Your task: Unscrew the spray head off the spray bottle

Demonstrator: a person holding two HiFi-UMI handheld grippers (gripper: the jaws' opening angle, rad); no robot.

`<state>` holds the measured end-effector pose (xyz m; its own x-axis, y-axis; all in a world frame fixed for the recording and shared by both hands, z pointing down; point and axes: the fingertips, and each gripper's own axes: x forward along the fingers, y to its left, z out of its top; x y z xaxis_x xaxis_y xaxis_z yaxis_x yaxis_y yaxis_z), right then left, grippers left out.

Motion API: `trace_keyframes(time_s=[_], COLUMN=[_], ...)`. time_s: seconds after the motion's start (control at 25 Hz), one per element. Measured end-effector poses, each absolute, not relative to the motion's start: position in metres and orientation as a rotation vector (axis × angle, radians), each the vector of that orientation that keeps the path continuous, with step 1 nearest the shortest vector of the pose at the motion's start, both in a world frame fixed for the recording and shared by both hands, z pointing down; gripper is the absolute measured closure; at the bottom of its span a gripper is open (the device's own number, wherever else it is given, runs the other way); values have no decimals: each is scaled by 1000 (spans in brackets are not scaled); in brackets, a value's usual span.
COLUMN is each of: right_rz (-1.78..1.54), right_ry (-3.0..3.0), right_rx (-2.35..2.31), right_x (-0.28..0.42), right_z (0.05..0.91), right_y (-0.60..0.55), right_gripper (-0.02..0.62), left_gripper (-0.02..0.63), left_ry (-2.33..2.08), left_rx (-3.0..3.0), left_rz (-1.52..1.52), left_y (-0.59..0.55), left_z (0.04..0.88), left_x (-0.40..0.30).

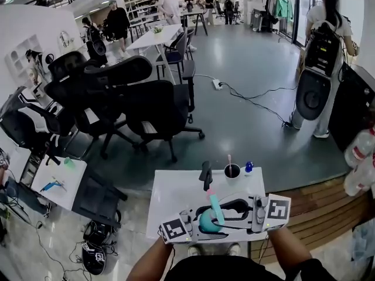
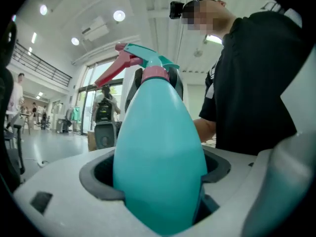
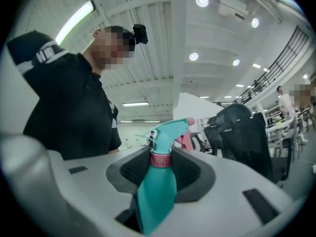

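Note:
A teal spray bottle (image 1: 206, 221) with a teal spray head (image 1: 214, 205) is held above the near edge of the white table (image 1: 176, 195). My left gripper (image 1: 202, 223) is shut on its wide body (image 2: 158, 157), whose sides fill the space between the dark pads (image 2: 101, 184). The pink collar (image 2: 155, 73) and the pink trigger (image 2: 116, 65) rise beyond. My right gripper (image 1: 221, 209) comes in from the right. In its own view the pads (image 3: 136, 169) press on the pink collar (image 3: 160, 159) on both sides, the spray head (image 3: 170, 129) just past them. The right gripper (image 3: 160, 166) is shut on that collar.
On the table's far edge stand a black cup with a pink stick (image 1: 232, 170), a small blue object (image 1: 249, 167) and a black tool (image 1: 205, 175). Black office chairs (image 1: 135, 98) crowd the floor beyond. A second white table (image 1: 58, 186) is at left, a wooden platform (image 1: 310, 215) at right.

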<state>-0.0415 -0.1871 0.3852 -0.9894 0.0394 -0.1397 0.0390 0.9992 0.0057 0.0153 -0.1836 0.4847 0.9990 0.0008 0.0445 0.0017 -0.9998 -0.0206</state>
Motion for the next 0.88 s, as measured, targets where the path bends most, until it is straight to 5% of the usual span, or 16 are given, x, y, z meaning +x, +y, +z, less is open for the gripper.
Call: trace_keyframes(time_s=[0.16,0.56,0.88], right_rz=[25,39,-44], right_ry=[2970,2950,2947], right_rx=[94,-640,-818], right_x=[-40,-36,-46], right_z=[381,392,403], right_y=[-188,-245,-254], right_gripper=[454,380,377], left_gripper=[170,170,170], left_ry=[-33,977,1022], left_rx=[-3129,-2919,-2889], left_rz=[-16,-244,-271], left_y=[-181,-279,-281], left_z=[481,513,516], left_x=[16,-34,-25])
